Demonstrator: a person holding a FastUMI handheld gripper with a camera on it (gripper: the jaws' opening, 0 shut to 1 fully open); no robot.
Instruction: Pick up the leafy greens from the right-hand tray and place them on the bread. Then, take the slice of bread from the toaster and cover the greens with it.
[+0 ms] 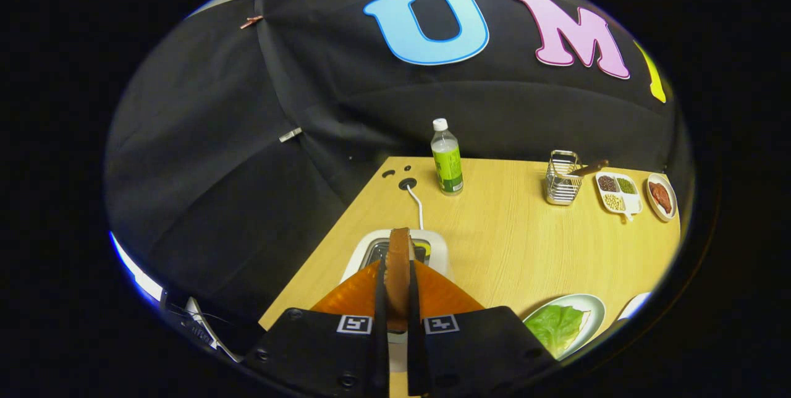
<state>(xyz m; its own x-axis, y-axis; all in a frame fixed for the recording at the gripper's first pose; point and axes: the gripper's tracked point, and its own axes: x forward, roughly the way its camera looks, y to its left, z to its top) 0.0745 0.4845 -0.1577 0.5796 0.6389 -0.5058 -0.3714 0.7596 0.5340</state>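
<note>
Hand-held gripper (395, 299) clamps the bread slice (398, 262) edge-on, both fingers pressing, directly above the toaster (432, 243). Likely light, crumbly: hold gently by the flat faces. Right of the toaster, leafy greens (556, 327) lie on a plate (593, 308) on the desk (525, 243).

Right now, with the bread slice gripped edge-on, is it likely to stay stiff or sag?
The bread slice stands upright between the shut gripper above the toaster, showing no droop, so it is probably stiff. Its thin edge suggests it is light, and hard squeezing might crumble it.
</note>
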